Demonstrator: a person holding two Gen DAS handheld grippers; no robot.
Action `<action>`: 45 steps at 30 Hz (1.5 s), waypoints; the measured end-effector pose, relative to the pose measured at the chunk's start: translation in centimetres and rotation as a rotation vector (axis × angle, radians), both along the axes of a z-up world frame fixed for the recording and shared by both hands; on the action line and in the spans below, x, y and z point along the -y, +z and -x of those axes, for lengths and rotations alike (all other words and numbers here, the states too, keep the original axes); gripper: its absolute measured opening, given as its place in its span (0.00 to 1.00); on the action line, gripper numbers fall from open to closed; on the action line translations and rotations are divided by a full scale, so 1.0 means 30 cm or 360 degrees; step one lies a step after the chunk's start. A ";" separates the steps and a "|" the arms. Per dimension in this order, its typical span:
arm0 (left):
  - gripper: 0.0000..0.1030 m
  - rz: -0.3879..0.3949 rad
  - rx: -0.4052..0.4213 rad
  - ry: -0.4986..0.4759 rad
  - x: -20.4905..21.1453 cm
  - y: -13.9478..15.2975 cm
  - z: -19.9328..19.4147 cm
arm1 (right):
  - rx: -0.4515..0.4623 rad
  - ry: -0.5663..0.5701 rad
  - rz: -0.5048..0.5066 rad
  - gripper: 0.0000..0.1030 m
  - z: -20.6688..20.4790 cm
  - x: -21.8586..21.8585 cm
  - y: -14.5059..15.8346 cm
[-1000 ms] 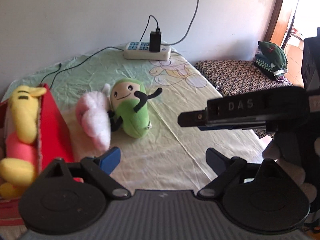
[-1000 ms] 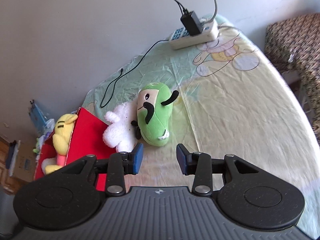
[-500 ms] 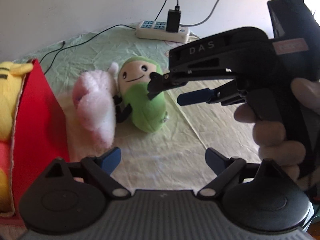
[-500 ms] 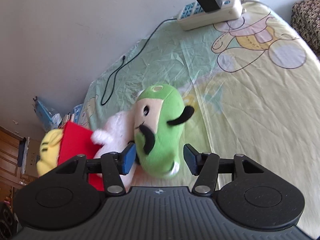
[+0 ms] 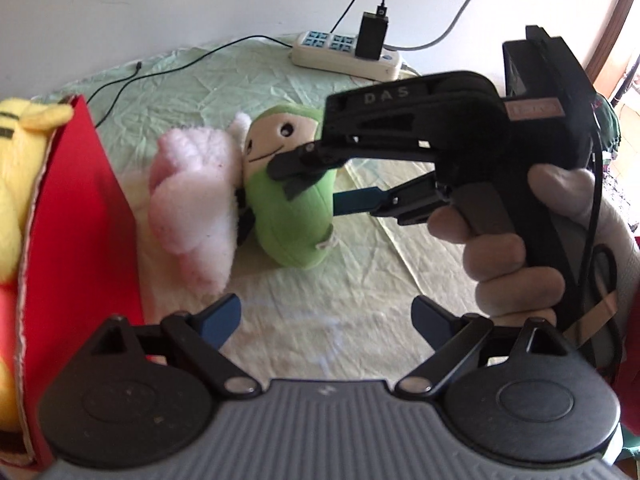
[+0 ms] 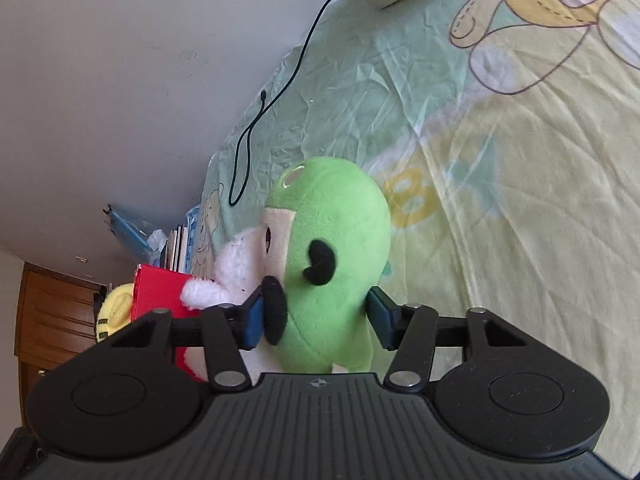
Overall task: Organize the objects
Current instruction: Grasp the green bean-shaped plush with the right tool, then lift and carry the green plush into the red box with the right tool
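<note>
A green plush toy [image 5: 292, 216] with a pale face lies on the yellow-green bed sheet [image 5: 360, 280], leaning against a white-pink fluffy plush [image 5: 192, 200]. My right gripper [image 6: 316, 318] straddles the green plush [image 6: 336, 240]; its jaws are closing and both blue pads touch the toy's sides. In the left wrist view the right gripper [image 5: 310, 186] comes in from the right, held by a hand [image 5: 512, 248]. My left gripper [image 5: 328, 316] hovers open over bare sheet in front of the toys, with nothing between its fingers.
A red box [image 5: 80, 220] at the left holds a yellow plush [image 5: 16, 168]. A white power strip [image 5: 344, 54] with a black charger lies at the far edge by the wall. A black cable [image 6: 256, 120] trails across the sheet.
The right gripper came in from the right, dropped over the green plush and took it between its jaws. The left gripper sank slightly toward the toys, still open.
</note>
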State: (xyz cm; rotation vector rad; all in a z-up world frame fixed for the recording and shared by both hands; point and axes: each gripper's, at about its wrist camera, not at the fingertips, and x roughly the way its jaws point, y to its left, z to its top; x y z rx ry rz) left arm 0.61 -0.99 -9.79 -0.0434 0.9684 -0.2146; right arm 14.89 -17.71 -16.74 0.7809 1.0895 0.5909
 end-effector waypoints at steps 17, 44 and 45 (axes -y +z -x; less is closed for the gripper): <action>0.87 0.0036 -0.0068 -0.0191 0.052 -0.052 0.070 | -0.0111 0.0130 -0.0062 0.50 0.351 0.117 0.022; 0.77 0.0204 0.0236 -0.0386 -0.184 0.219 0.419 | 0.0352 0.0062 -0.0020 0.50 0.692 -0.105 0.360; 0.77 0.0209 0.0268 -0.0382 -0.203 0.242 0.428 | 0.0391 0.0059 -0.0024 0.50 0.699 -0.127 0.380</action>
